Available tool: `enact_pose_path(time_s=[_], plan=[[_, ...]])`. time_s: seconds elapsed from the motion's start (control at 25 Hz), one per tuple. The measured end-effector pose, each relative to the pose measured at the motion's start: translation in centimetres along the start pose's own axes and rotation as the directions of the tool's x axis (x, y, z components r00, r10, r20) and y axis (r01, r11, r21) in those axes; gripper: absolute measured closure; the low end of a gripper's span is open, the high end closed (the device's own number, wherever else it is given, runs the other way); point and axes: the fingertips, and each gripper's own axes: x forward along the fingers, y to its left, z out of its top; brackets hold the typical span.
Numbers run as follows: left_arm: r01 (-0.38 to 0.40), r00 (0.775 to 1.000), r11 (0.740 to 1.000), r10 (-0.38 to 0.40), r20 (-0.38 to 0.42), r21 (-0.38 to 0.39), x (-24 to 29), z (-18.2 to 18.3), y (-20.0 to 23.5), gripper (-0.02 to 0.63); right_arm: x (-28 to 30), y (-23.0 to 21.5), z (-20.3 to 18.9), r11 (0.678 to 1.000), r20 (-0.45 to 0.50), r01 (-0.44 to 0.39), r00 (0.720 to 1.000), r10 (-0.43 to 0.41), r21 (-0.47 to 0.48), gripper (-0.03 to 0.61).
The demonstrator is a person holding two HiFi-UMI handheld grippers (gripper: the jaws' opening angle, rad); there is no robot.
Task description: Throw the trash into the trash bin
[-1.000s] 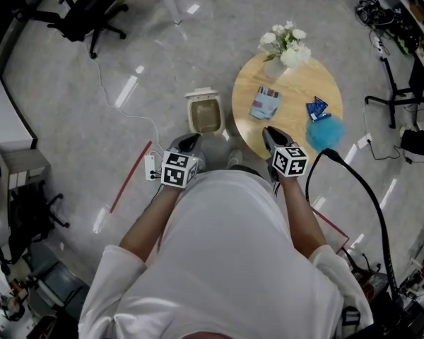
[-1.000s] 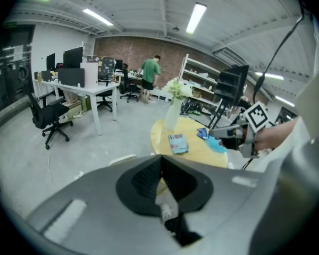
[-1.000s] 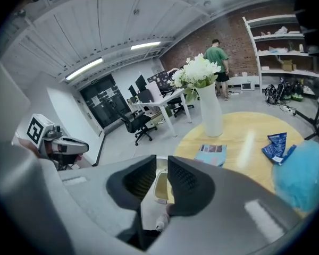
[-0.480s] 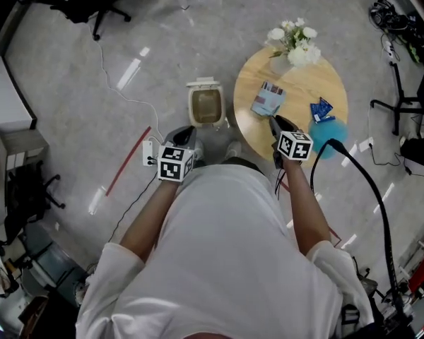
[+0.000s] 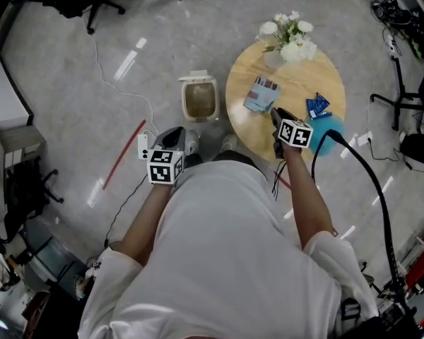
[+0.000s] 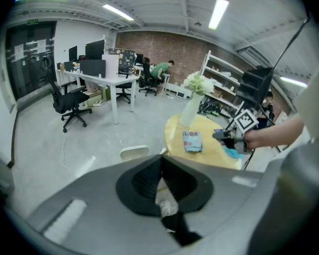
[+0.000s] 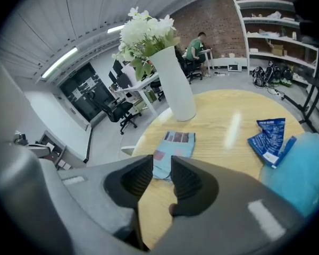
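Right gripper (image 5: 277, 114): jaws have just been opening, now slightly apart with nothing between them, aimed at the light-blue packet (image 5: 260, 94) near the table's (image 5: 297, 73) left edge; a grasp looks imminent. A second ago it hovered at the near edge. Left gripper (image 5: 171, 138): jaws together, empty, near the bin (image 5: 199, 99).

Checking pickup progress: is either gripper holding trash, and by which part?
Nothing held. The right gripper, fingers just opening and empty, is near the light blue packet; the left gripper is shut, empty.
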Motion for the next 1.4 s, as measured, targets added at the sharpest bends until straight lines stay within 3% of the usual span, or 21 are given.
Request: enact_pose_path(time_s=[0.52, 0.8, 1.08, 1.4], plan=[[-0.031, 0.999, 0.999, 0.030, -0.031, -0.037, 1.0, -0.9, -0.9, 0.610, 4.0, -3.5, -1.3, 0.999, -0.102, 0.012, 0.995, -0.007, 0.047, 0.445], [-0.060, 0.997, 0.996, 0.056, -0.053, -0.072, 0.7, -2.2, -0.7, 0.610, 6.2, -3.7, -1.2, 1.000, -0.154, 0.009, 0.988, -0.007, 0.011, 0.412], [-0.079, 0.994, 0.992, 0.072, -0.079, -0.097, 1.1, -3.2, -0.4, 0.610, 8.6, -4.8, -1.6, 0.995, -0.189, 0.098, 0.977, -0.095, 0.005, 0.358], [-0.092, 0.992, 0.990, 0.081, -0.097, -0.109, 1.2, -3.7, -0.2, 0.610, 9.9, -4.9, -2.4, 0.992, -0.218, 0.124, 0.968, -0.124, -0.013, 0.342]])
